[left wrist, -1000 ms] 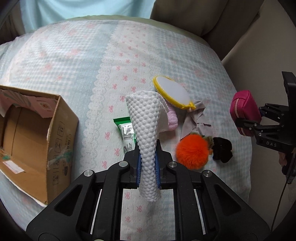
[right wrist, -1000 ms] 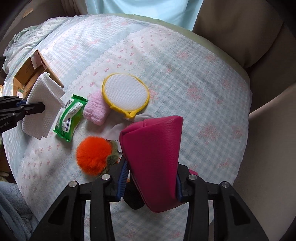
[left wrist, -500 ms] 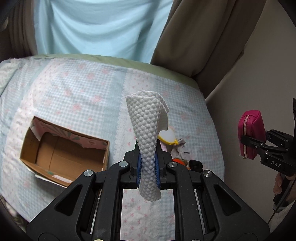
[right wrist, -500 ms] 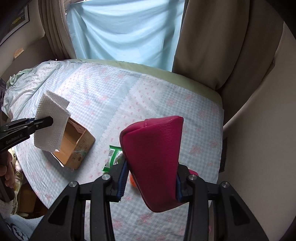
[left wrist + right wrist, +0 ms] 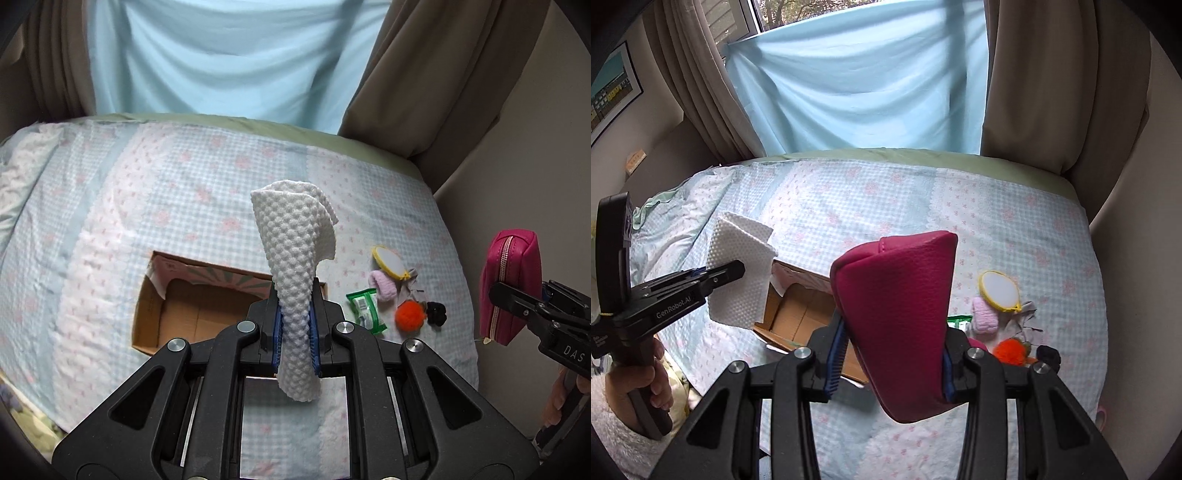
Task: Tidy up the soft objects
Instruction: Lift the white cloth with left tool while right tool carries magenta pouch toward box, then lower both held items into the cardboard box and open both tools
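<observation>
Your left gripper pinches the white waffle cloth above the open cardboard box near the bed's front edge. Your right gripper clamps the magenta pouch. Toward the bed's right edge lie a wipes pack, pink roll, yellow hoop and orange pom-pom.

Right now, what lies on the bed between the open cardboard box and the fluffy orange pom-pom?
A green wipes packet lies between the open cardboard box and the fluffy orange pom-pom, on the checked bedspread. The left wrist view shows this best.
</observation>
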Demonstrator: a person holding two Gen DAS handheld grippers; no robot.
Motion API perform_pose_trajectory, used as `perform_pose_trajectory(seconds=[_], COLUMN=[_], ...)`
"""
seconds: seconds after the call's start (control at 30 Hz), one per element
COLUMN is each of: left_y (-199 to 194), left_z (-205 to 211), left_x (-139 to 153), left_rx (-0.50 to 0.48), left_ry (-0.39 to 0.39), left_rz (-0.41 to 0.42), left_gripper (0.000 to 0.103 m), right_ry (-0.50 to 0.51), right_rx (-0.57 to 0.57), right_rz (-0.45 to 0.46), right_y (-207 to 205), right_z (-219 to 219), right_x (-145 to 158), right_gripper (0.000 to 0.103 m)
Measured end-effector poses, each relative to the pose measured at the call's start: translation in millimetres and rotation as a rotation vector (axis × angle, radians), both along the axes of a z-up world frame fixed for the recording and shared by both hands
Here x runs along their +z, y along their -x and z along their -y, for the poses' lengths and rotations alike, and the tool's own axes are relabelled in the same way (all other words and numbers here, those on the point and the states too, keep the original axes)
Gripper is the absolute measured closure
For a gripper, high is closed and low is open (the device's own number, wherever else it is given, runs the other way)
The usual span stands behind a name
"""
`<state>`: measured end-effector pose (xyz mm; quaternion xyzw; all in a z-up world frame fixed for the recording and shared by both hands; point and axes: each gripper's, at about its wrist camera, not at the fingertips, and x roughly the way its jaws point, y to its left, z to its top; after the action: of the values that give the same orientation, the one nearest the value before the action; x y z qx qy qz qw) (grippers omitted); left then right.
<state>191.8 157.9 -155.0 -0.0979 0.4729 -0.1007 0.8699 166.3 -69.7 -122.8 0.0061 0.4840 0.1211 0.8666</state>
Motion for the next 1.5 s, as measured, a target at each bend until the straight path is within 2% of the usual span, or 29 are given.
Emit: perform_pose_trajectory(seconds=[0.2, 0.47, 0.7, 0.83, 0.97, 1.1, 1.13, 1.17, 1.2, 1.23, 1.27, 1.33, 1.5], left_y=[-23.9, -57.4, -76.5, -85.7, -95.7, -102.0, -102.8, -103.2, -103.0, -102.2, -100.9, -98.5, -92.3], left_z=[-57.7, -89.4, -90.2, -79.4, -69.9, -64.8, -63.1, -61.2, -58.9, -57.5, -56.7, -54.0, -51.2], left_x=[-43.1, -133.9, -204.3, -236.9, -254.1, -262.3, -263.1, -263.8, -264.7, -265.0, -264.0, -264.8, -266.4], left_rx=[-0.066, -0.134, -0.170, -0.209, -0.251, -0.287, -0.296, -0.306, -0.316, -0.325, -0.334, -0.345, -0.347], left_ry=[-0.054, -0.123, -0.159, -0.169, -0.191, -0.212, -0.224, -0.239, -0.256, -0.263, -0.256, -0.270, -0.284], left_rz=[-0.086, -0.254, -0.374, -0.430, -0.452, -0.461, -0.456, -0.454, -0.457, -0.454, -0.441, -0.436, -0.440], left_gripper=[0.093, 0.093, 0.093, 0.093, 0.093, 0.092, 0.080, 0.037, 0.007, 0.001, 0.000, 0.000, 0.000], right_ry=[-0.027, -0.077, -0.097, -0.102, -0.134, -0.154, -0.150, -0.141, -0.138, -0.145, -0.158, -0.184, -0.165], right_rx=[-0.058, -0.161, -0.193, -0.241, -0.278, -0.289, -0.290, -0.297, -0.308, -0.321, -0.336, -0.348, -0.323], right_rz=[-0.059, -0.227, -0.333, -0.409, -0.480, -0.527, -0.530, -0.527, -0.518, -0.501, -0.487, -0.481, -0.489], right_y=[-14.5, -40.5, -67.2, -81.3, -90.3, -97.0, -98.2, -99.1, -99.8, -99.7, -99.3, -99.8, -101.5], right_z=[-74.5, -128.1, -144.0, -138.2, -131.9, -129.3, -129.1, -128.5, -127.2, -124.6, -121.7, -116.9, -118.2], right_x=[-30.2, -109.9, -174.9, -213.8, -242.2, -257.7, -260.0, -261.6, -262.7, -262.5, -262.4, -262.0, -261.7], right_gripper=[0.065, 0.065, 0.065, 0.065, 0.065, 0.062, 0.061, 0.057, 0.044, 0.032, 0.000, 0.000, 0.000])
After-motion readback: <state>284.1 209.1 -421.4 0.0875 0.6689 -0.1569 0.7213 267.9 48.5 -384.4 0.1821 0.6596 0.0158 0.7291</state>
